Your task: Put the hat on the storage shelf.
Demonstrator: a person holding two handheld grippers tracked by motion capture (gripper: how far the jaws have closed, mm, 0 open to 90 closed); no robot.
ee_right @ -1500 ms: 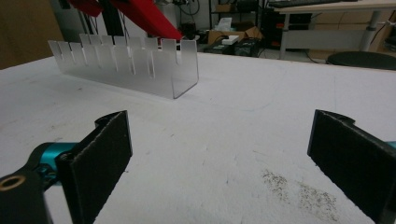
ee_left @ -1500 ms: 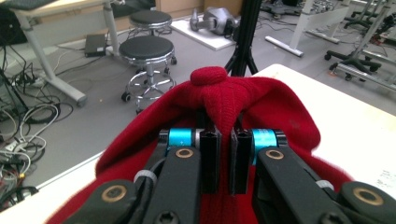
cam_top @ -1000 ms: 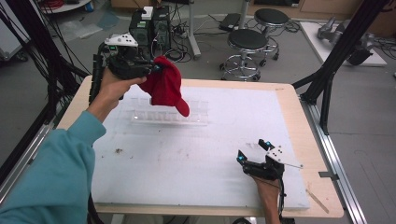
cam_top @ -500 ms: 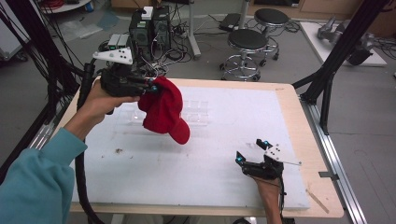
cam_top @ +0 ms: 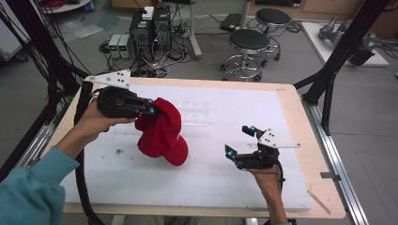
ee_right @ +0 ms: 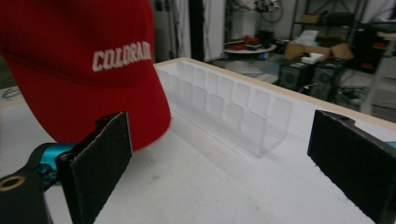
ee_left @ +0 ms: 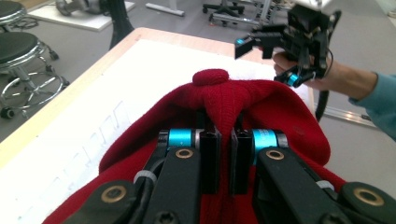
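Carried lower and toward mid-table since a second ago, red cap (cam_top: 162, 133) dangling over the white mat (cam_top: 234, 187), clamped in left gripper (cam_top: 149, 108); right gripper (cam_top: 240, 141) raised, spread wide, ready to take the brim.

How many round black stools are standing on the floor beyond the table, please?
2: one round black stool stands just behind the table's far edge, and a second stool stands farther back to its right. Others may be out of frame.
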